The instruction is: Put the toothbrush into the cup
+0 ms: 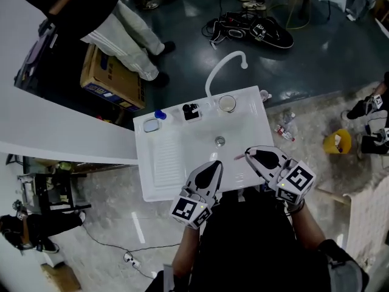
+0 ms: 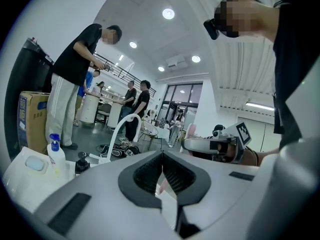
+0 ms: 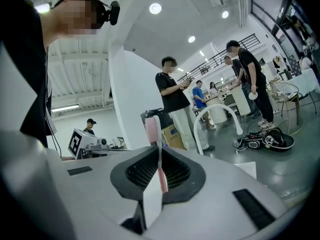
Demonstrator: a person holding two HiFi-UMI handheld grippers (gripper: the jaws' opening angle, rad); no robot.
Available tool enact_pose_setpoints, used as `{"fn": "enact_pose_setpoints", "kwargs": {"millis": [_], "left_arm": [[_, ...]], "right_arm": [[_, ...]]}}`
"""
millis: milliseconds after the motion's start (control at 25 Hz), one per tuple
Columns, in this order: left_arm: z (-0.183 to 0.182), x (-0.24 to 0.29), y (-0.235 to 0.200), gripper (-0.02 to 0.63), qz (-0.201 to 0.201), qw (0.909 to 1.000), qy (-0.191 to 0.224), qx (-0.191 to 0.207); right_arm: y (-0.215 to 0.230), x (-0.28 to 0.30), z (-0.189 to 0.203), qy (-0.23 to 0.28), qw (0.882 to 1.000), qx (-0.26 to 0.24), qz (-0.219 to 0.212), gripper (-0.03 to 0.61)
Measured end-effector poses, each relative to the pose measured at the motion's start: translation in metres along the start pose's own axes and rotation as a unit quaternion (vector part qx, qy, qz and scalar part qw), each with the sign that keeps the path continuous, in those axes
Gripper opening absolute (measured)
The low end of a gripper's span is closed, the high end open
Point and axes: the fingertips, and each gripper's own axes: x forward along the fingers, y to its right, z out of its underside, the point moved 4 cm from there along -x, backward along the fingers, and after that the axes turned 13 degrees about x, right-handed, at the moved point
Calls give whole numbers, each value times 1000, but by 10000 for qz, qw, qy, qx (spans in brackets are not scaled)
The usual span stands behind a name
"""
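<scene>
Over the near edge of the white sink (image 1: 159, 163): right gripper (image 3: 160, 170) jaws clamped on the pink toothbrush (image 3: 152, 130), head sticking out past the tips. Left gripper (image 2: 162, 165) jaws together, nothing in them. Cup (image 1: 227, 104) stands at the far rim beside the faucet (image 1: 222, 66), well apart from the brush. Risks, by my judgement: the thin handle pivots in the grip, or the brush clips the faucet or tips the cup on entry.
</scene>
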Motion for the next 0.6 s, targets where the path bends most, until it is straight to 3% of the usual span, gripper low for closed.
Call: {"fn": "enact_pose_setpoints", "kwargs": {"millis": [320, 600], "left_arm": [[10, -5, -41, 11, 444, 9990, -18, 19], [10, 9, -48, 11, 678, 9976, -99, 97]], "right_arm": [[-1, 37, 3, -39, 9984, -72, 555, 34], [3, 46, -1, -37, 9975, 53, 697, 34]]}}
